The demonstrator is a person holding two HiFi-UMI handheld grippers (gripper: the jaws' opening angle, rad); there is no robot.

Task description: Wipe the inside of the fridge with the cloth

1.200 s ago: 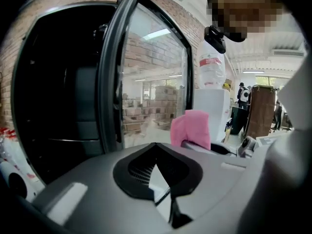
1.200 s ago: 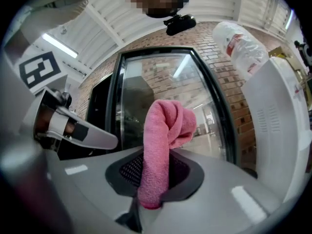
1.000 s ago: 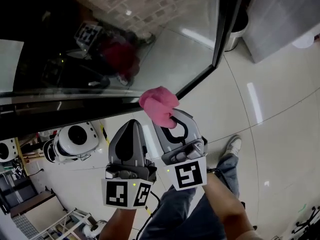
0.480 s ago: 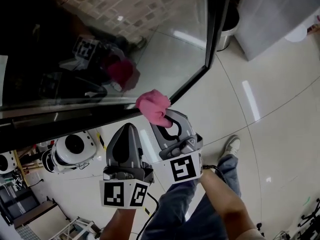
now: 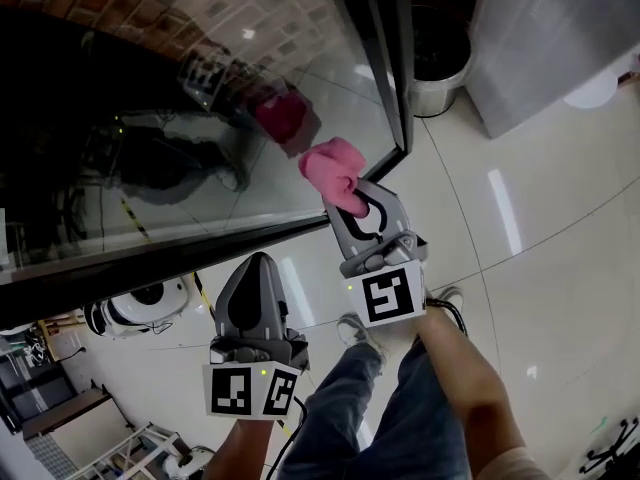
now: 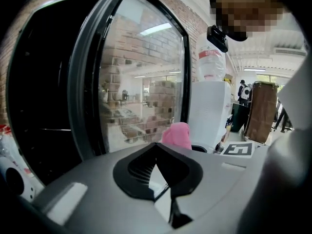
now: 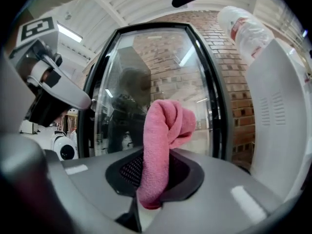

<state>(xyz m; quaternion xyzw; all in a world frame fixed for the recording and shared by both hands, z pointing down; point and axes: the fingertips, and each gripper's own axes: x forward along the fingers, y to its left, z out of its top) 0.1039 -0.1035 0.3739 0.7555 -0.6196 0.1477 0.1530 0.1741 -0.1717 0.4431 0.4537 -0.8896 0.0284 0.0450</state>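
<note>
Right tongs (image 5: 352, 206) with the pink cloth (image 5: 333, 164) have moved up and right, pulling ahead of the left tongs (image 5: 256, 268). Cloth now sits by the fridge door (image 5: 385, 68) corner.

Floor (image 5: 540, 248): glossy pale tiles carrying strip-light reflections. Wall (image 7: 241, 111): exposed red brick. A steel bin (image 5: 440, 80) stands beside a white water dispenser (image 6: 207, 108) topped by an inverted bottle (image 6: 210, 65).
</note>
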